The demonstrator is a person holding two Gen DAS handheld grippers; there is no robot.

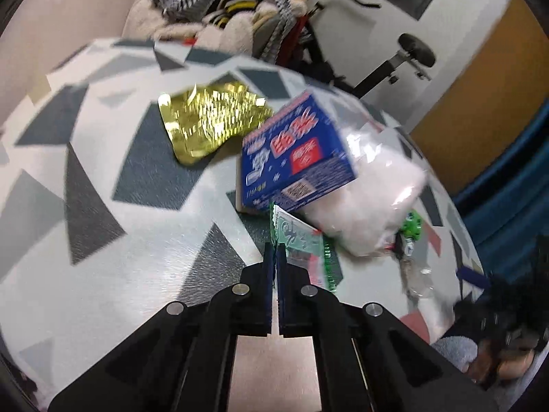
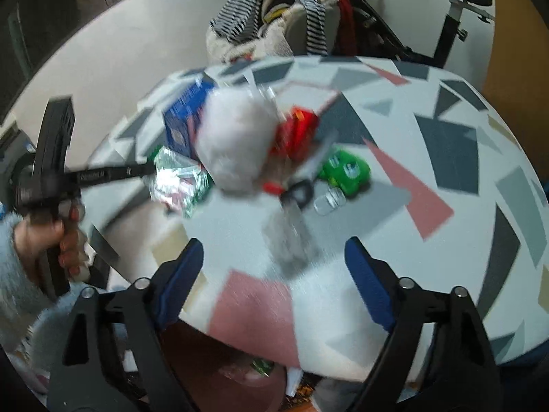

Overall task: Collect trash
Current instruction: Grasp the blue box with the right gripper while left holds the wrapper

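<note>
Trash lies on a round table (image 1: 103, 178) with a grey and pink triangle pattern. My left gripper (image 1: 274, 257) is shut on the edge of a thin green and silver wrapper (image 1: 302, 240). From the right wrist view the left gripper (image 2: 151, 170) reaches in from the left to that wrapper (image 2: 178, 178). Behind it sit a blue box (image 1: 295, 158), a white fluffy bag (image 1: 374, 199) and a gold foil wrapper (image 1: 212, 123). My right gripper (image 2: 274, 257) is open over the table's near edge, with nothing between its fingers. Beyond it lie a blurred grey scrap (image 2: 291, 237), a red packet (image 2: 295, 134) and a green packet (image 2: 346, 171).
A clear plastic piece (image 2: 329, 201) lies by the green packet. A person's hand (image 2: 65, 240) in a fluffy sleeve holds the left gripper. A chair heaped with clothes (image 2: 274, 20) and an exercise bike (image 2: 459, 10) stand behind the table.
</note>
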